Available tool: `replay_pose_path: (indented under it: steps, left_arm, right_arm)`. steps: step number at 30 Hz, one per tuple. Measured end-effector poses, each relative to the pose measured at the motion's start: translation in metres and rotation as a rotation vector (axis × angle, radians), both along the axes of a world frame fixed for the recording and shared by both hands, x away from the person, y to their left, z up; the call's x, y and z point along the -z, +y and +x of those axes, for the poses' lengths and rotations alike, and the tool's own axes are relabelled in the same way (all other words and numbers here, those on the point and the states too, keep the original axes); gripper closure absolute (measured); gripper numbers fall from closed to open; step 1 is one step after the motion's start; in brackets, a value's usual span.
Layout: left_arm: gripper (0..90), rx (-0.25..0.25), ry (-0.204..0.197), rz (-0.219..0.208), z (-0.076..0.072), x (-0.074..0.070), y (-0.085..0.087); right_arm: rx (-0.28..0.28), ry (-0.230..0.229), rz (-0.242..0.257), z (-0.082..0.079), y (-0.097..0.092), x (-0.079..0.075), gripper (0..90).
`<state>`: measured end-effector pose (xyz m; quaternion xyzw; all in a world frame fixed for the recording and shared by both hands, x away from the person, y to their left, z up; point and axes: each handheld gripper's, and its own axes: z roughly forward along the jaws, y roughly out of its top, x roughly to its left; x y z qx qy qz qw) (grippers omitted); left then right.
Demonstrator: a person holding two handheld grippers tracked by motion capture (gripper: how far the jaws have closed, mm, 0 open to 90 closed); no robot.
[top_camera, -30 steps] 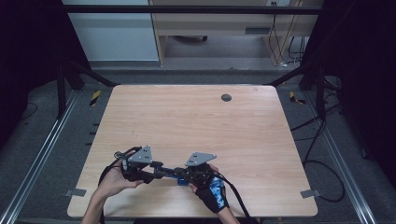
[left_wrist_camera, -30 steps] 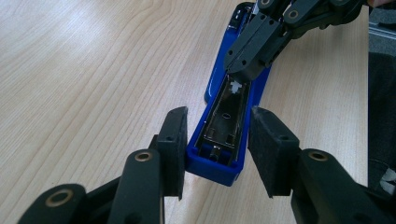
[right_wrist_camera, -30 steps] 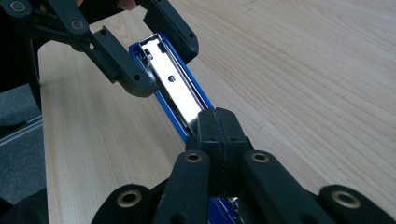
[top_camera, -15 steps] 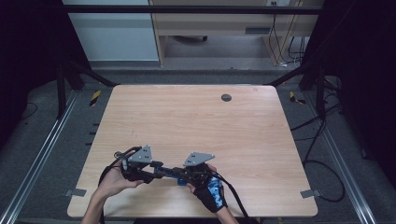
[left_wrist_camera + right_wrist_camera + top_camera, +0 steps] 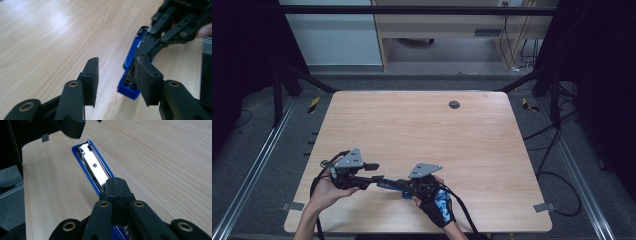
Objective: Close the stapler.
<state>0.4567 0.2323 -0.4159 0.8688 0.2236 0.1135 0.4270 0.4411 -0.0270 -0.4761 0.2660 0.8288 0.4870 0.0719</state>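
A blue stapler (image 5: pixel 388 183) lies on the wooden table (image 5: pixel 427 135) near the front edge, swung open so its metal channel (image 5: pixel 93 162) faces up. My right gripper (image 5: pixel 116 181) is shut, its pads together with nothing visible between them, tips down on the stapler's channel (image 5: pixel 132 50). My left gripper (image 5: pixel 116 67) faces it from the other end with the jaws apart; they have just been opening. The stapler's near end (image 5: pixel 128 88) lies just beyond the left gripper's right-hand pad (image 5: pixel 146 80), which partly hides it; no pad presses on it. In the high view the left gripper (image 5: pixel 374 172) and right gripper (image 5: pixel 404 185) point at each other.
A small dark round grommet (image 5: pixel 454 104) sits in the table top at the back. Cables trail from both grippers over the front edge. Metal rails (image 5: pixel 257 165) run along the floor on both sides, and a desk (image 5: pixel 437 30) stands beyond the table.
The left gripper's jaws stand a little wider apart than before. Both hands and the stapler have kept their places.
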Motion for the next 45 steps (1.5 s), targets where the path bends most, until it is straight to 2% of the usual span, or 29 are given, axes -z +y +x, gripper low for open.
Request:
replay_pose_path:
  steps: [5,10,23,29,32,36,45]
  left_arm:
    - [50.4,-0.103,-0.018,-0.047,0.002,0.003,0.009]
    - [49.4,-0.196,-0.047,-0.075,0.003,0.003,0.017]
    - [47.8,-0.377,-0.074,-0.045,-0.001,0.026,0.033]
    - [50.6,-0.409,-0.070,-0.038,-0.006,0.038,0.037]
    - [52.4,-0.416,-0.071,-0.055,-0.008,0.039,0.036]
    - [52.1,-0.425,-0.080,-0.043,-0.008,0.041,0.035]
    - [52.5,-0.429,-0.059,-0.036,-0.008,0.044,0.033]
  right_arm:
    - [0.000,0.000,-0.001,0.000,0.000,0.000,90.0]
    - [0.000,0.001,-0.001,0.000,0.000,0.000,90.0]
    - [0.000,0.002,-0.003,-0.001,-0.001,-0.001,90.0]
    - [0.000,0.003,-0.003,-0.001,-0.003,-0.002,90.0]
    - [0.003,0.004,-0.003,-0.002,-0.004,-0.003,90.0]
    - [0.007,0.001,0.003,-0.002,-0.008,-0.006,90.0]
    - [0.026,-0.002,0.006,-0.004,-0.022,-0.011,90.0]
